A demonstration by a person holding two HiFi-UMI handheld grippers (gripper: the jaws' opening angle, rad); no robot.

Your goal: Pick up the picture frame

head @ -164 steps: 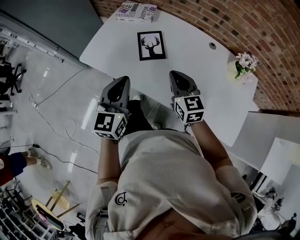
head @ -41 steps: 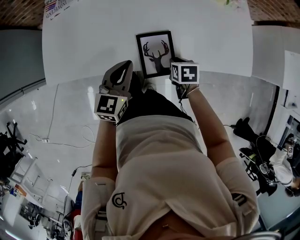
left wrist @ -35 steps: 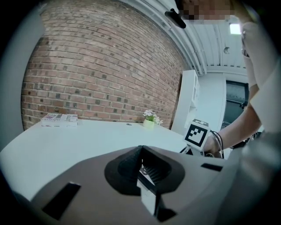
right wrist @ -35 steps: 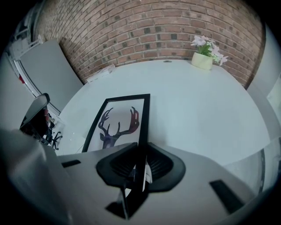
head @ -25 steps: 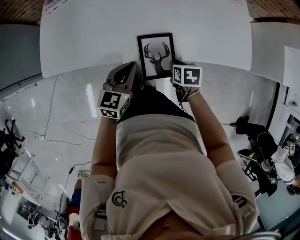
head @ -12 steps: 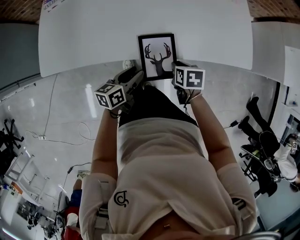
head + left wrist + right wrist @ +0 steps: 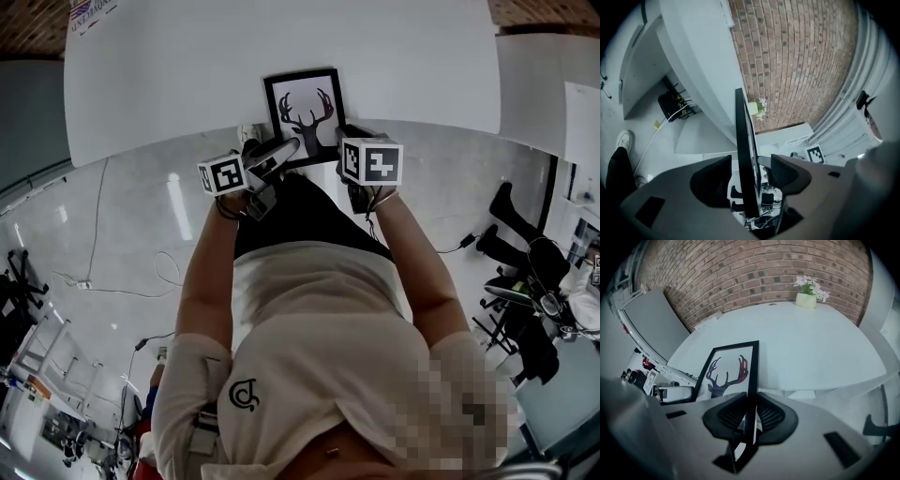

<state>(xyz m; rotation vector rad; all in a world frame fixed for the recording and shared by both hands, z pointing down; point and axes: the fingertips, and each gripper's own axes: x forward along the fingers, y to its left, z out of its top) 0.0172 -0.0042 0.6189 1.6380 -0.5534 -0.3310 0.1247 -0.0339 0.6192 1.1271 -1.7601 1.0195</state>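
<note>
My right gripper (image 7: 751,414) is squeezed tight on the near right edge of the picture frame (image 7: 302,112). The frame is at the near edge of the white bench (image 7: 169,75). My left gripper (image 7: 749,174) has just been opening wide. The frame's left edge is between its jaws, but they do not press on it.

Near corners of the black deer-silhouette picture frame (image 7: 302,108) hide beneath the left gripper (image 7: 284,148) and right gripper (image 7: 347,139), and a printed sheet (image 7: 89,7) is cut off up top.
</note>
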